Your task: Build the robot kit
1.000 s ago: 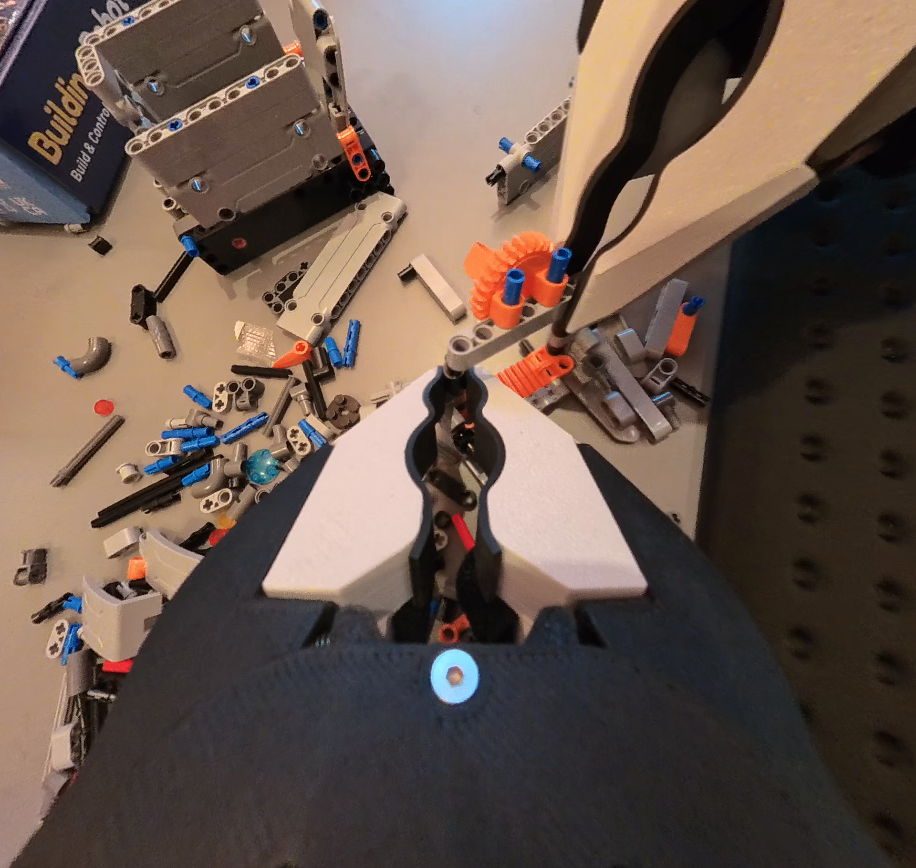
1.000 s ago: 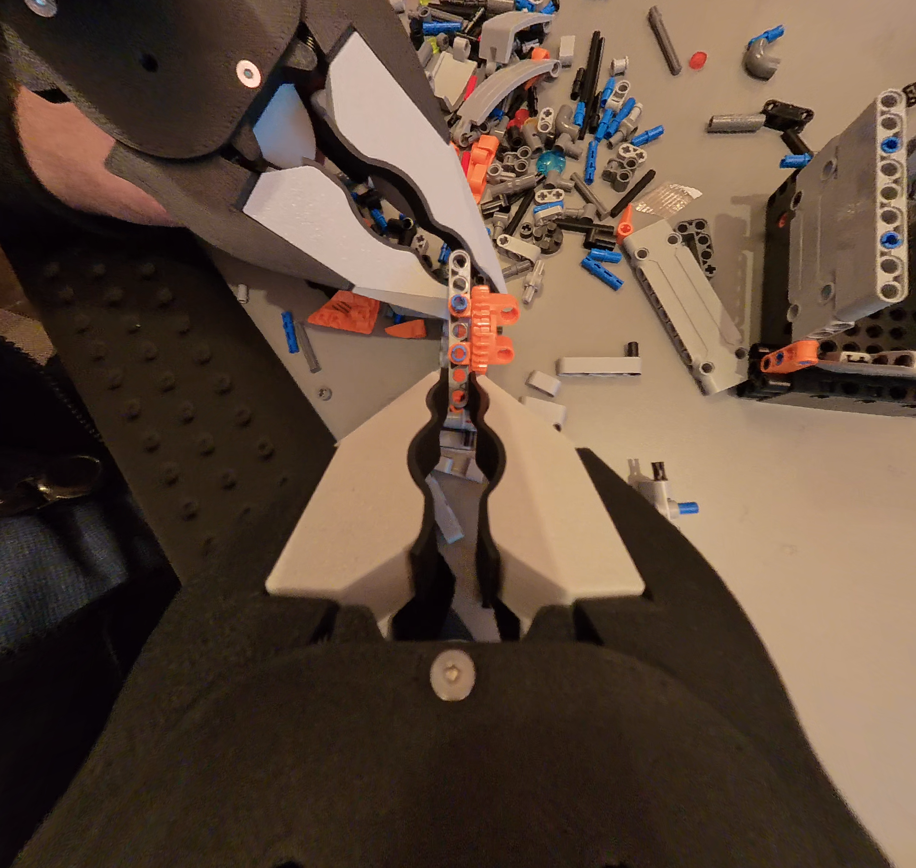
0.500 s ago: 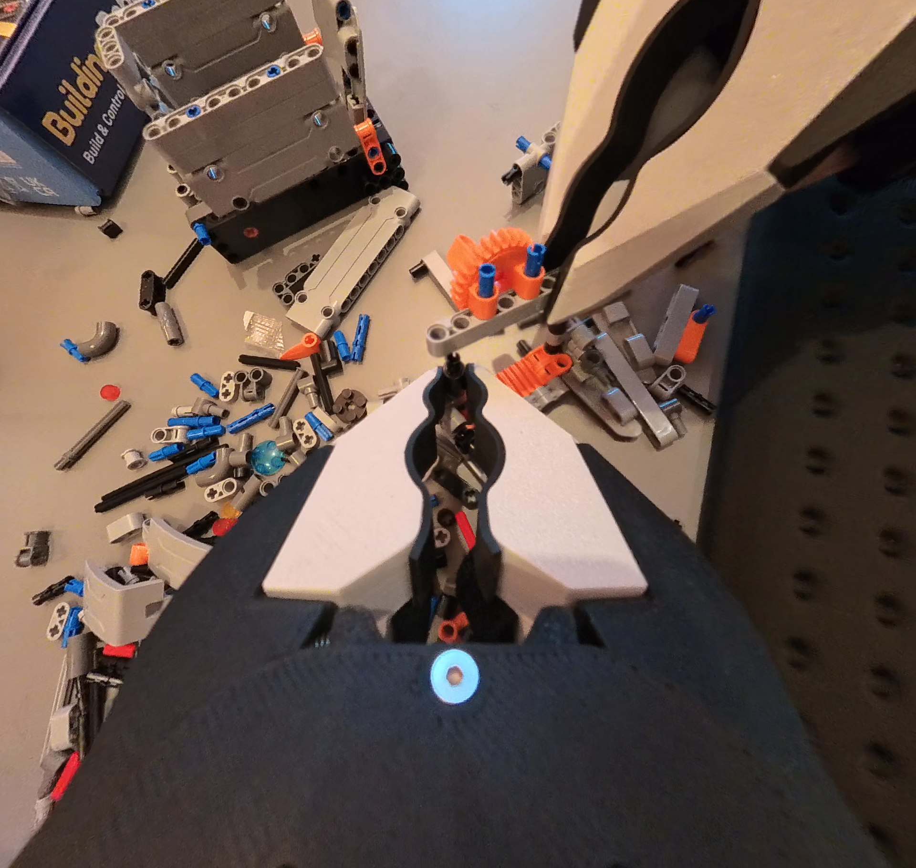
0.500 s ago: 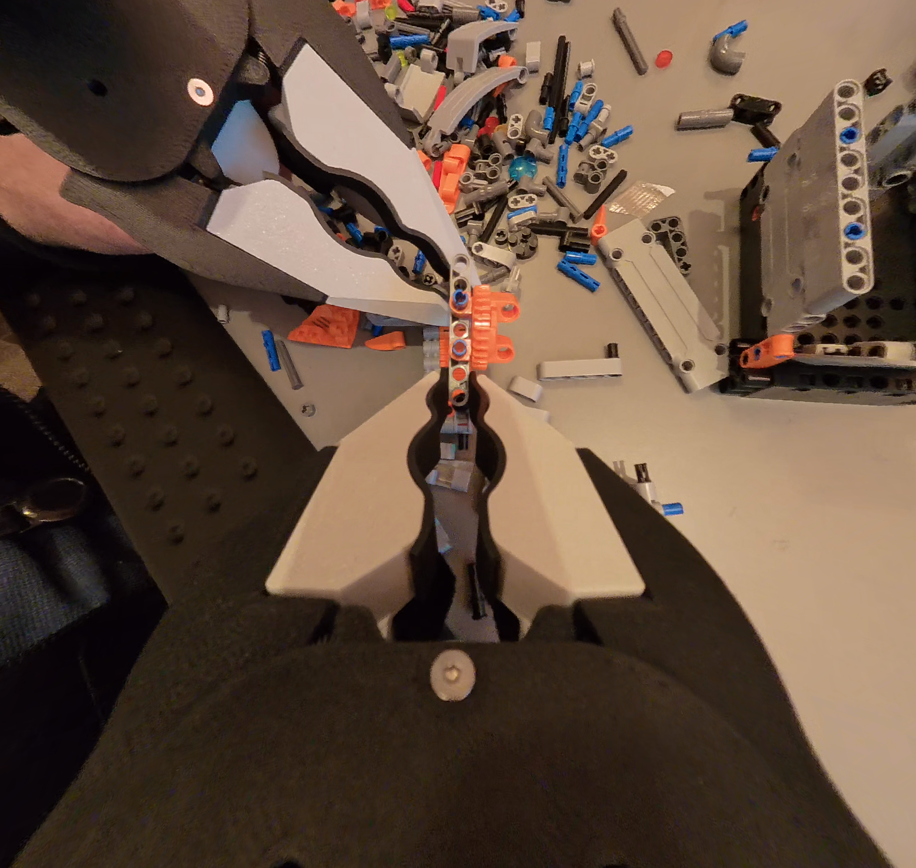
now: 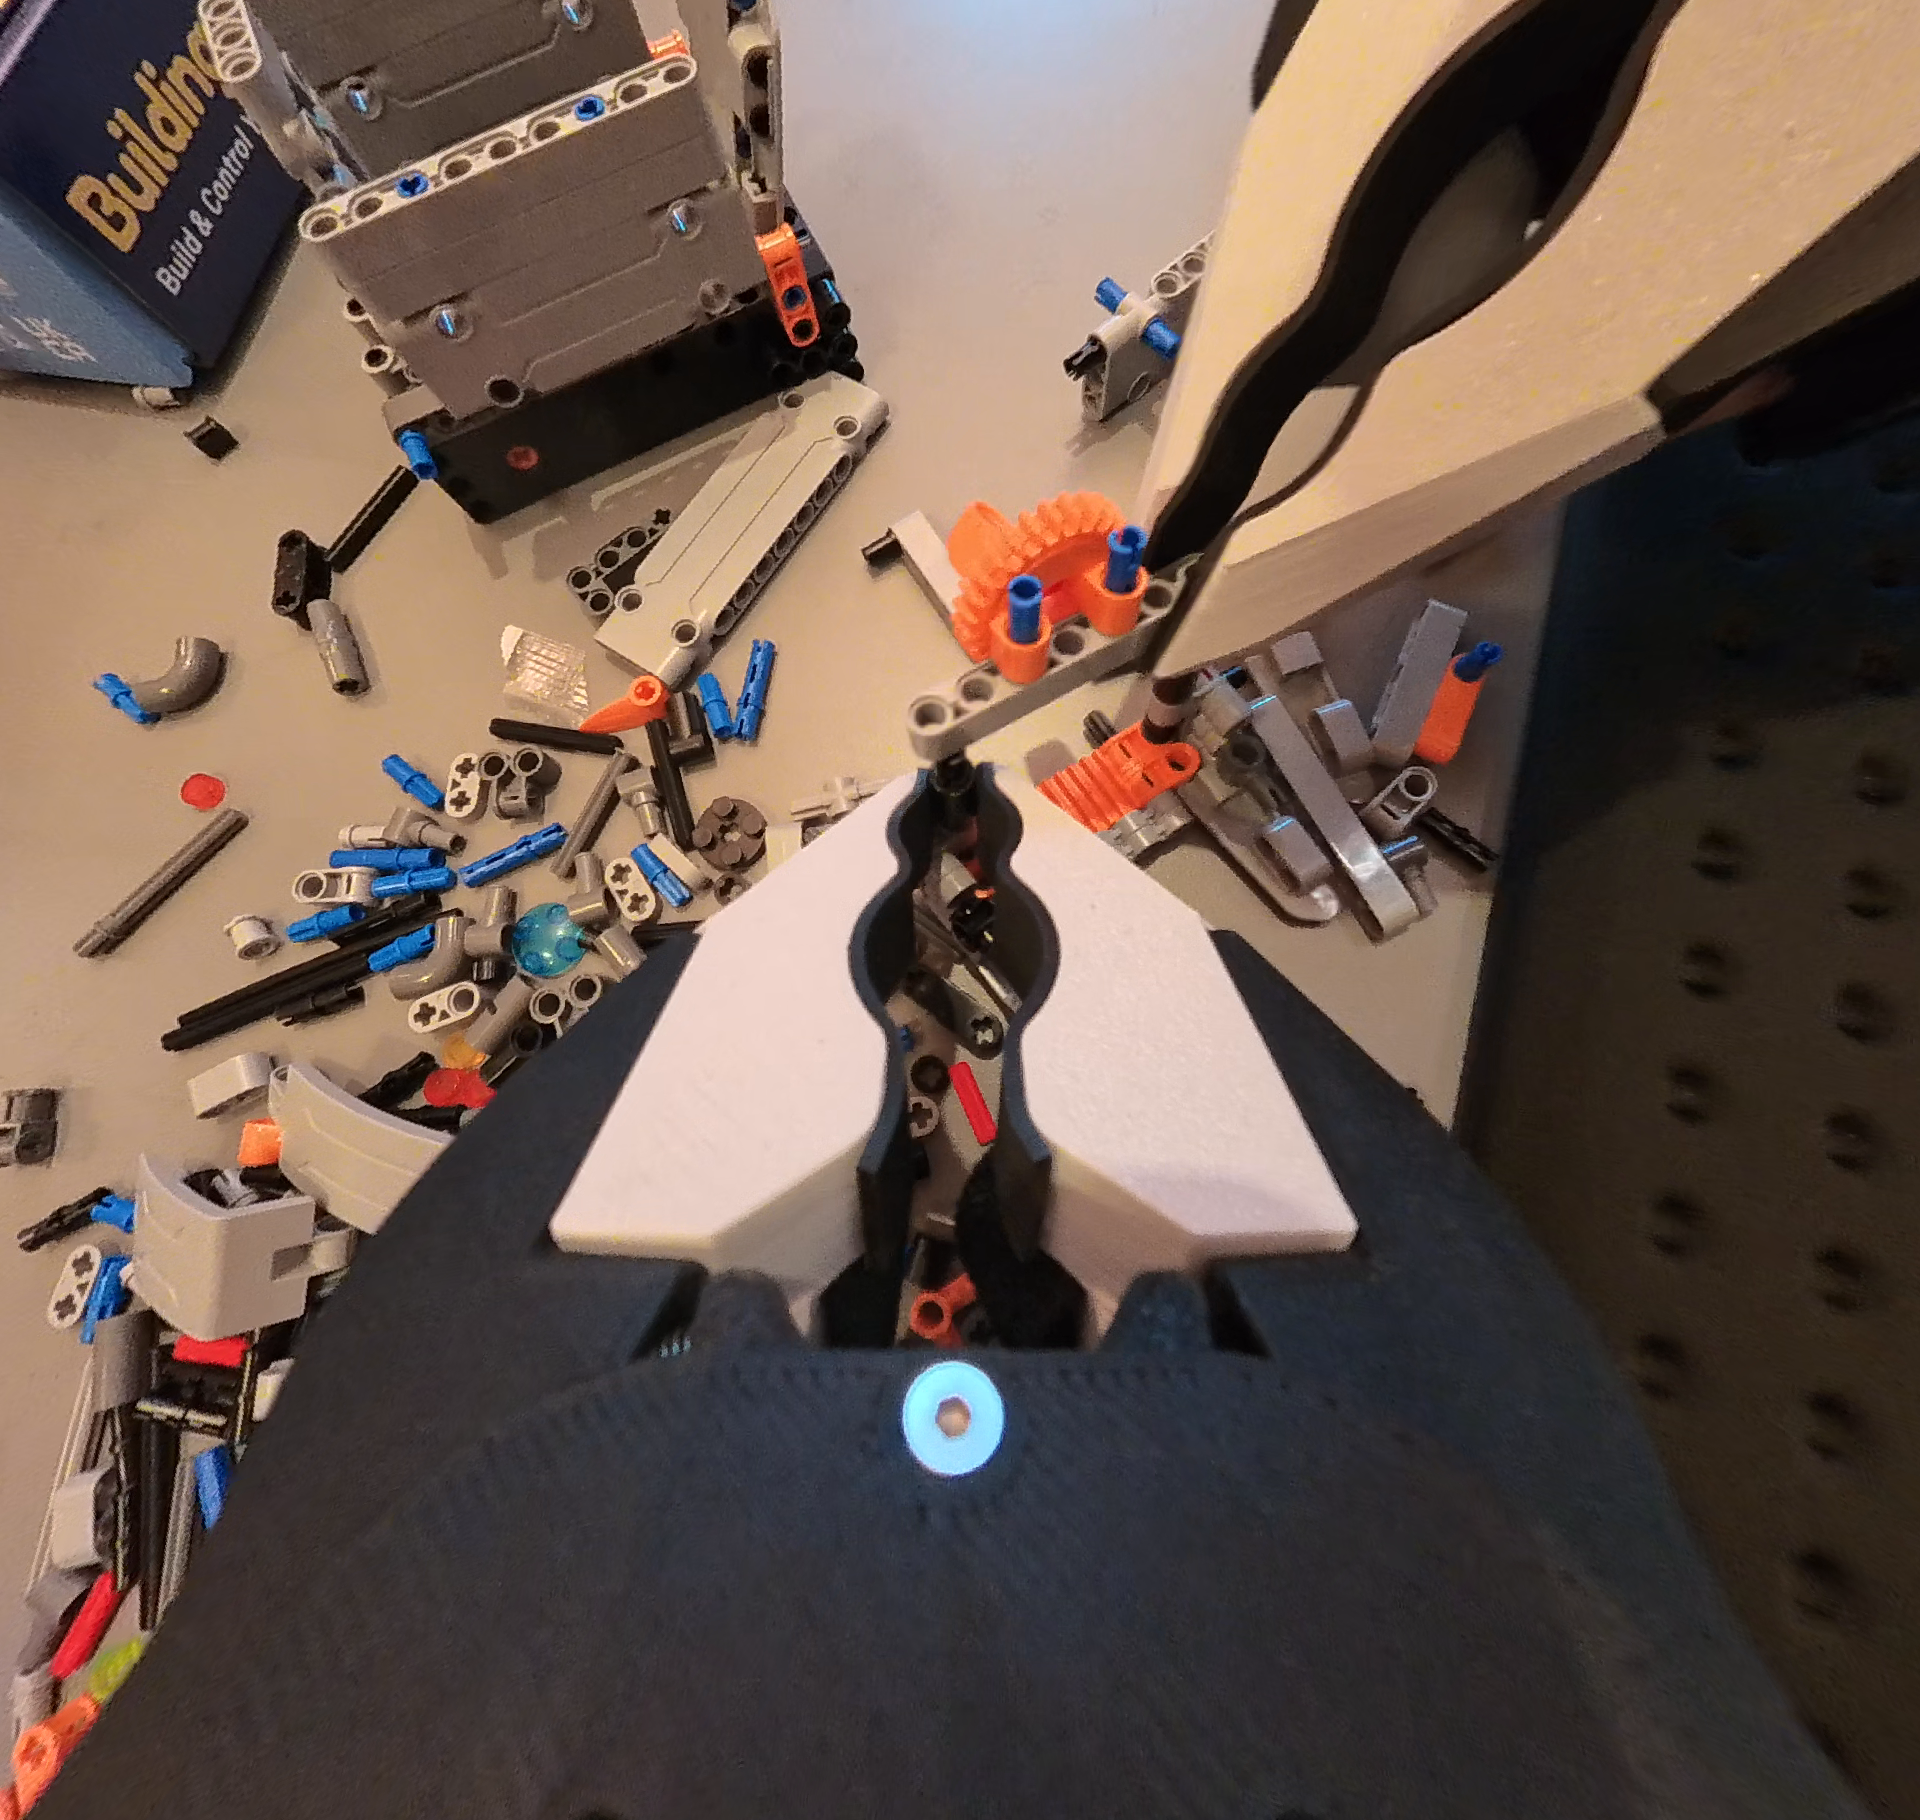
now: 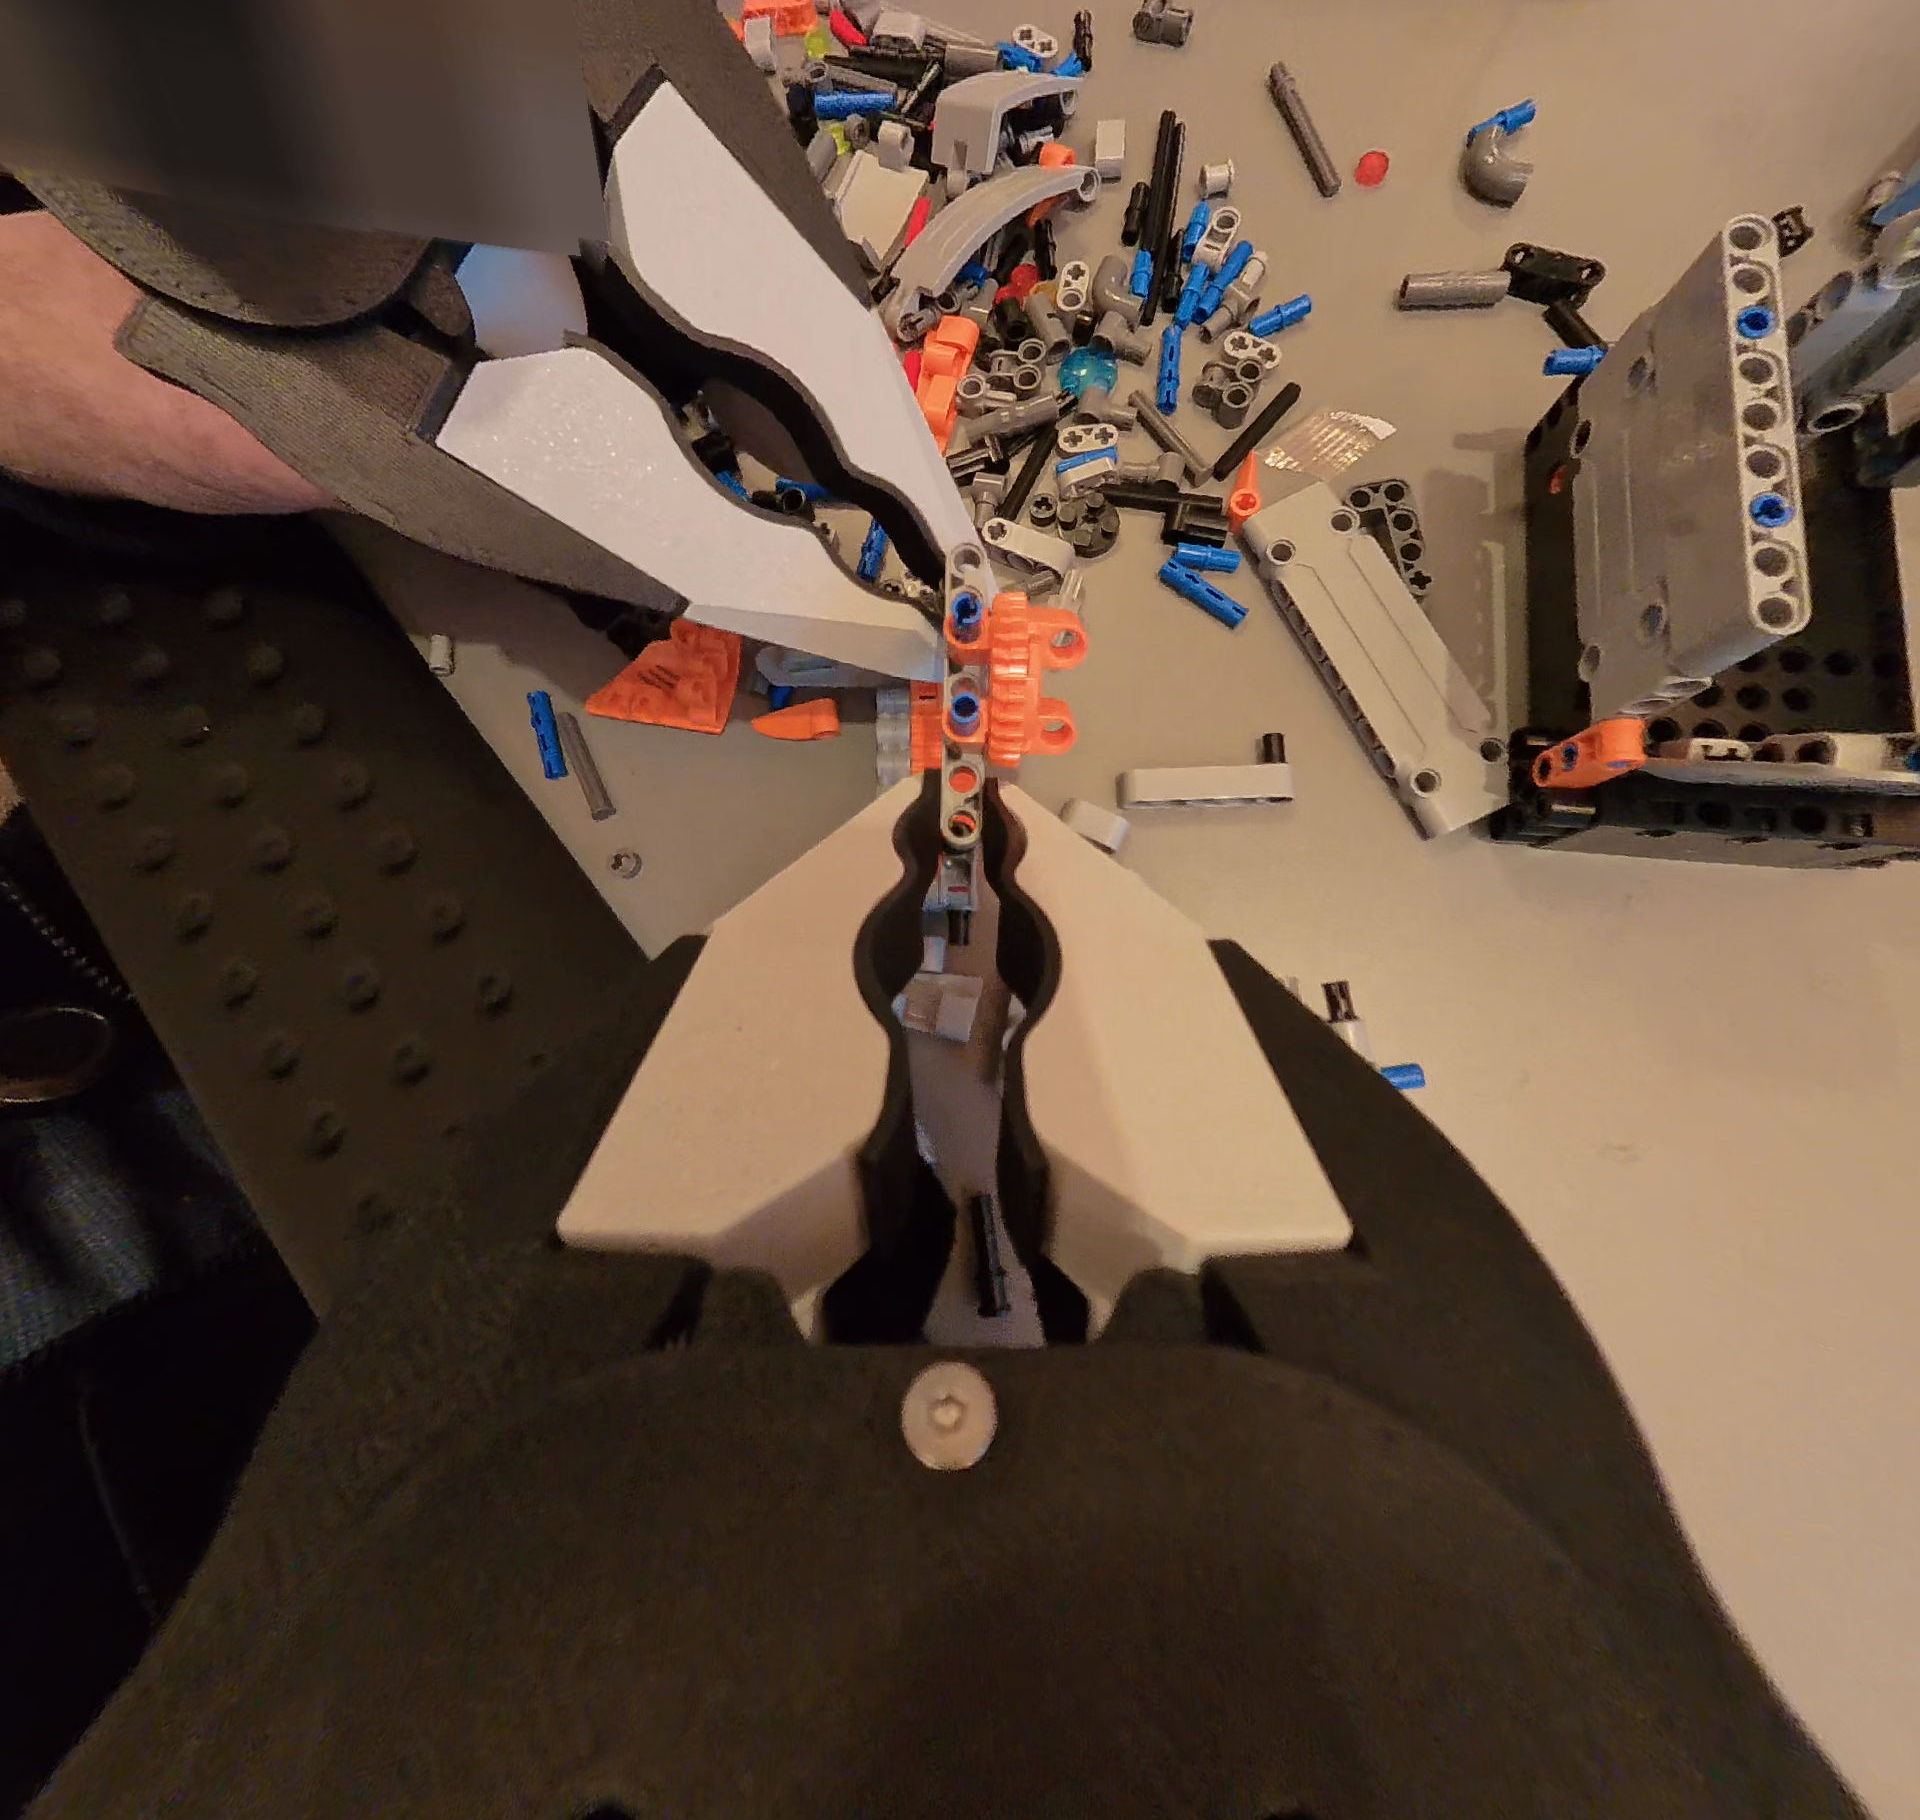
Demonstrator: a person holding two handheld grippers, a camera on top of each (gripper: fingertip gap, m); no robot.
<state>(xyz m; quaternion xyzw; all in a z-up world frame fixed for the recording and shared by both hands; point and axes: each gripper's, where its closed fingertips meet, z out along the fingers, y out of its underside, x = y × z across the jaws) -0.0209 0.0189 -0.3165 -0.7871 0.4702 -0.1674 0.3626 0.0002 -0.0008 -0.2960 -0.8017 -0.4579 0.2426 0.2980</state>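
Holding the assembly in the right gripper [image 6: 961, 806], I record its jaws closed on the lower end of a grey beam [image 6: 964, 700]. The beam stands clear of the table [image 6: 1558, 1095] and carries an orange gear [image 6: 1013, 674], an orange bracket and two blue pins [image 6: 966, 609].

The left gripper [image 5: 951, 783] is nearly closed. A small black pin [image 5: 948, 781] sits pinched at its very tips, though the piece is tiny and I cannot make out its shape. The left wrist view shows the pin directly under the free end of the beam, touching or just short of the end hole; I cannot tell which. The right wrist view shows the left gripper's tips against the beam's far end, beside the upper blue pin.

Surroundings:
- A loose pile of parts [image 5: 468, 887] lies below and to my left.
- A long grey panel [image 5: 748, 523] lies flat beyond the pile.
- A grey-and-black built block [image 5: 540, 243] stands behind the panel, with a dark blue box [image 5: 104, 160] beside it.
- A dark studded mat [image 5: 1714, 1043] borders the table on my near side.
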